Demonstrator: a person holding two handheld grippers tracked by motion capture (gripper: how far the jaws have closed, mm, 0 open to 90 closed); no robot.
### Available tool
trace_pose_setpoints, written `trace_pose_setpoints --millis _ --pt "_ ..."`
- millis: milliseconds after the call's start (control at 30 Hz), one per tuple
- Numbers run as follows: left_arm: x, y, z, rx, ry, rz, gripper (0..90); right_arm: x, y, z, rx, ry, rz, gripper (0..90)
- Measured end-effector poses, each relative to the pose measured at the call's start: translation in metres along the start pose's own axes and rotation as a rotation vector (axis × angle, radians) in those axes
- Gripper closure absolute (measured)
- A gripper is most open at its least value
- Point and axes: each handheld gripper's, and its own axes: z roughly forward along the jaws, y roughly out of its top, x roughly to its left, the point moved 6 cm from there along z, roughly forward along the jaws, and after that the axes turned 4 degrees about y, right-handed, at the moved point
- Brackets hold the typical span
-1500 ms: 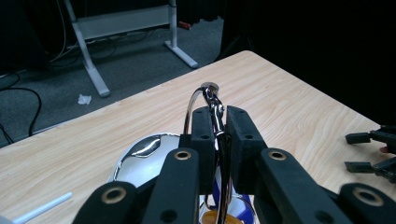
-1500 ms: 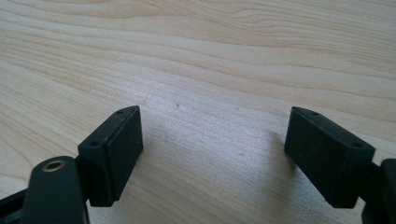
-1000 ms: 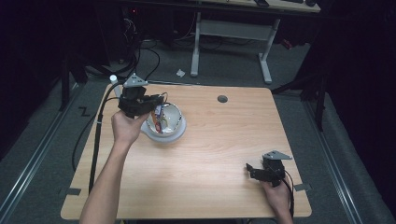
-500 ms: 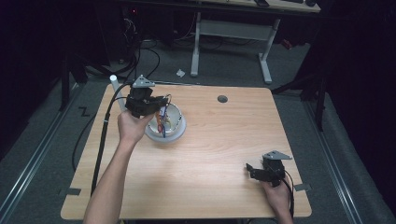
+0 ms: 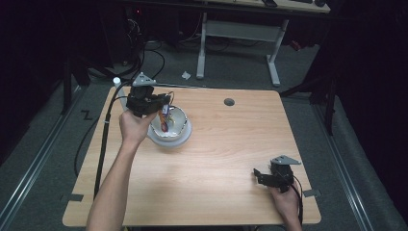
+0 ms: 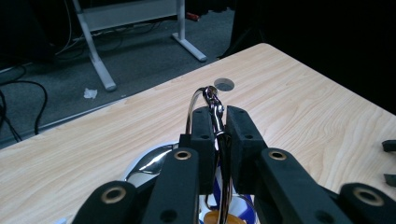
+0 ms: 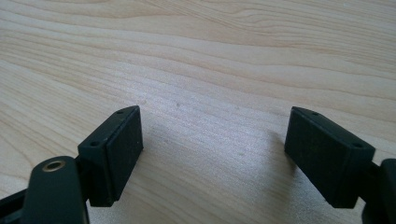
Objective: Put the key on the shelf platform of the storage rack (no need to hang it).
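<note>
At the table's (image 5: 211, 163) far-left corner, I am holding the left gripper (image 5: 162, 102) above the bowl (image 5: 179, 126), its jaws pinching a thin metal ring (image 6: 208, 99) that is rising between them in the left gripper view. The bowl is sitting just inside the far and left edges, with colourful bits inside that I cannot identify. The right gripper (image 5: 257, 175) is resting low near the front-right corner, jaws spread wide over bare wood in its own view, gripping nothing. Between the two grippers, the middle of the table is lying open. A small round hole (image 5: 229, 102) is showing near the far edge, well apart from the bowl.
</note>
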Motion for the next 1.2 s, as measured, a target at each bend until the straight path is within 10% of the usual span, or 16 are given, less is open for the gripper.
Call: trace_pose_setpoints --millis 767,1200 --pt "0.022 -0.041 0.028 0.055 0.071 0.106 82.1 0.0 0.0 0.0 0.0 0.001 -0.003 19.3" --pt "0.036 -0.046 0.036 0.076 0.096 0.088 82.0 0.0 0.0 0.0 0.0 0.001 -0.004 19.3"
